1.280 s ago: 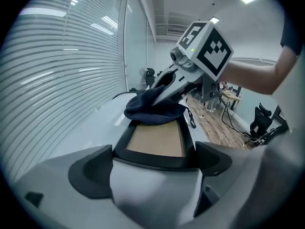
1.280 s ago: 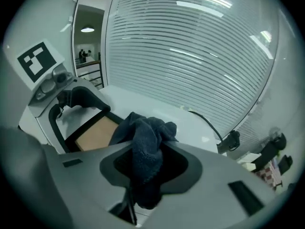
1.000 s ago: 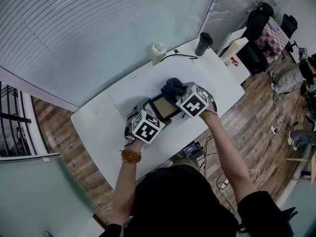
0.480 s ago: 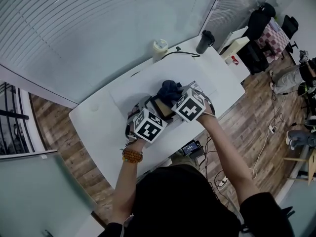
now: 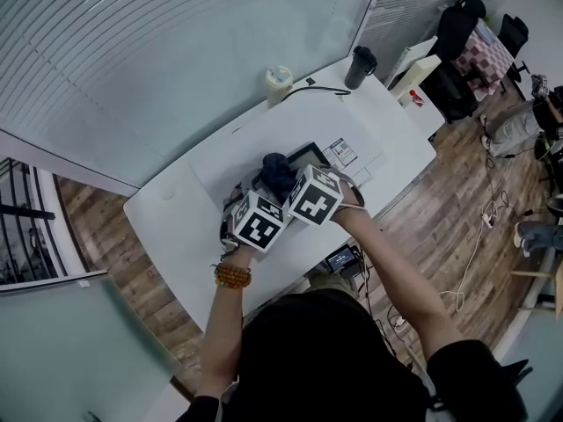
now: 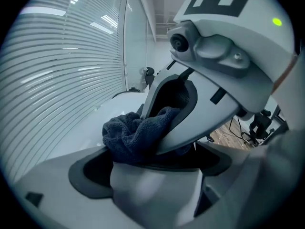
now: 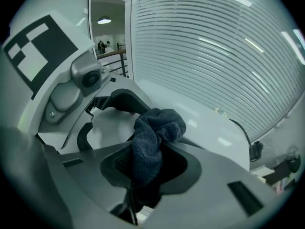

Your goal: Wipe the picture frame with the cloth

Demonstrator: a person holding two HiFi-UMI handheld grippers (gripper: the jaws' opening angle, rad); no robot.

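Right gripper view: the right gripper [image 7: 151,171] is clamped on the dark blue cloth [image 7: 156,127], which bunches out just ahead of its jaws. Left gripper view: the left gripper [image 6: 156,168] is closed on the near edge of the picture frame [image 6: 157,192], which appears as a pale panel between its pads. The right gripper sits just ahead of the left, and the cloth meets the frame directly beyond the left jaws. Head view: the frame's far end shows past both grippers on the white table [image 5: 176,211].
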